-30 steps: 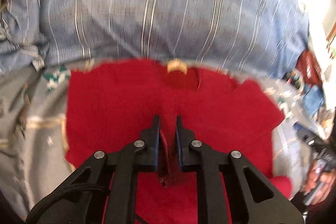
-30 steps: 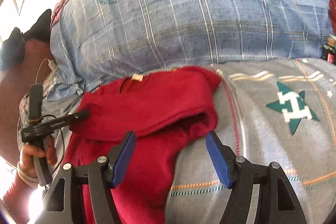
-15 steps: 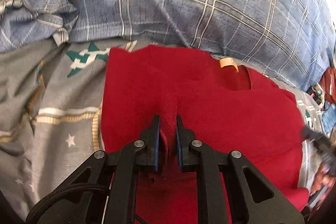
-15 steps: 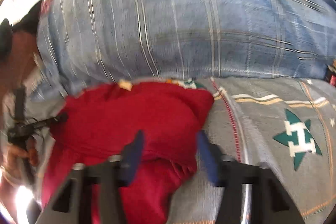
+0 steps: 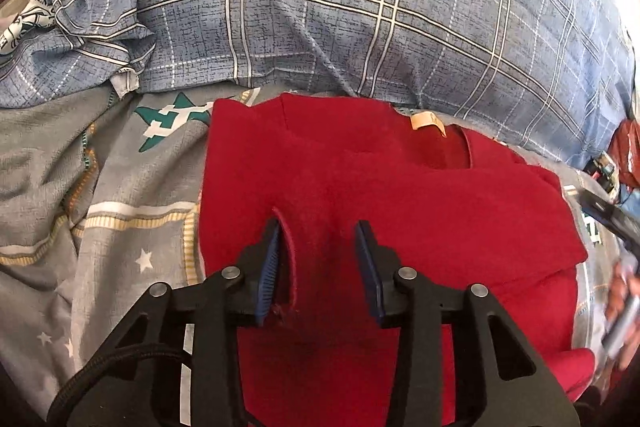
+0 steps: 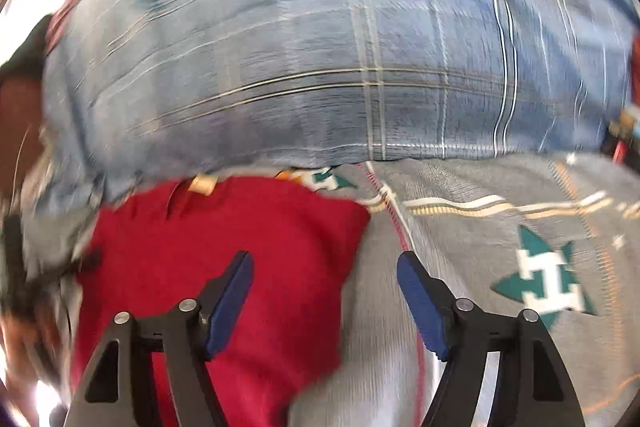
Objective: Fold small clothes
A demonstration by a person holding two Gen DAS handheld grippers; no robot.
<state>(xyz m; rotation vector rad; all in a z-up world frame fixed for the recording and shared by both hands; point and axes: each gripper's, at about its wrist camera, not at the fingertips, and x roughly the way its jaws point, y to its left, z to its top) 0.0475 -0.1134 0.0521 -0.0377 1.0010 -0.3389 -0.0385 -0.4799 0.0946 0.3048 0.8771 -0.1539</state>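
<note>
A small red garment (image 5: 400, 203) with a tan neck label (image 5: 427, 121) lies partly folded on the grey star-print bedsheet (image 5: 100, 187). My left gripper (image 5: 322, 263) hovers over its middle with its jaws opening; a loose ridge of red cloth stands between them, resting against the left pad (image 5: 269, 267) and free of the right one. In the blurred right wrist view the red garment (image 6: 240, 247) fills the lower left. My right gripper (image 6: 326, 301) straddles its right edge, jaws opening wide, nothing pinched.
A bulky blue plaid pillow or duvet (image 5: 340, 7) runs along the far side behind the garment. Grey sheet with a teal star (image 6: 544, 279) spreads to the right. A person's hand (image 5: 624, 299) with the other gripper's handle shows at the right edge.
My left gripper was shut on a fold of red cloth and has let it go, jaws parting. My right gripper narrowed, then widened again and slid sideways along the garment's edge.
</note>
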